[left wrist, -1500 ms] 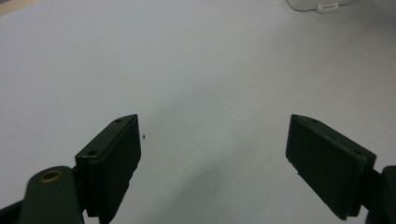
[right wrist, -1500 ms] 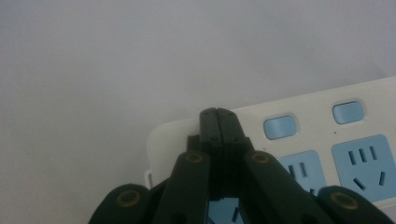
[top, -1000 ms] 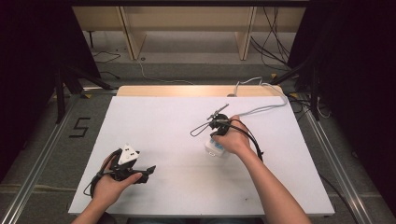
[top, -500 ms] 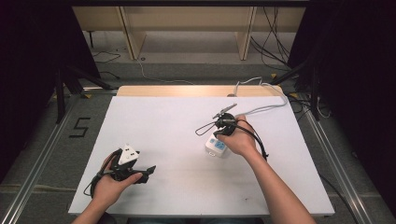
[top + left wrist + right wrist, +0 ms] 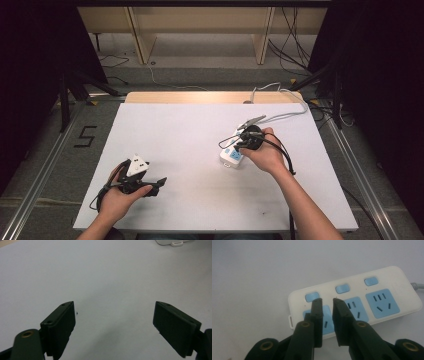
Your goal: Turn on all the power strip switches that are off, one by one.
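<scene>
One white table point(image 5: 200, 150) carries everything here. On its right half lies a white power strip point(image 5: 362, 297), three blue sockets and three blue switches in a row, its long axis slanting away toward the far right, where its grey cord point(image 5: 285, 116) leaves. The right gripper point(image 5: 327, 302) hovers above the near socket, jaws almost closed, gripping nothing. The left gripper point(image 5: 115, 315), near the front left, gapes wide and empty.

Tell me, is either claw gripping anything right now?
Nothing is held. The left claw gapes over bare table; the right claw, nearly closed, hovers over the power strip with nothing between its jaws.
</scene>
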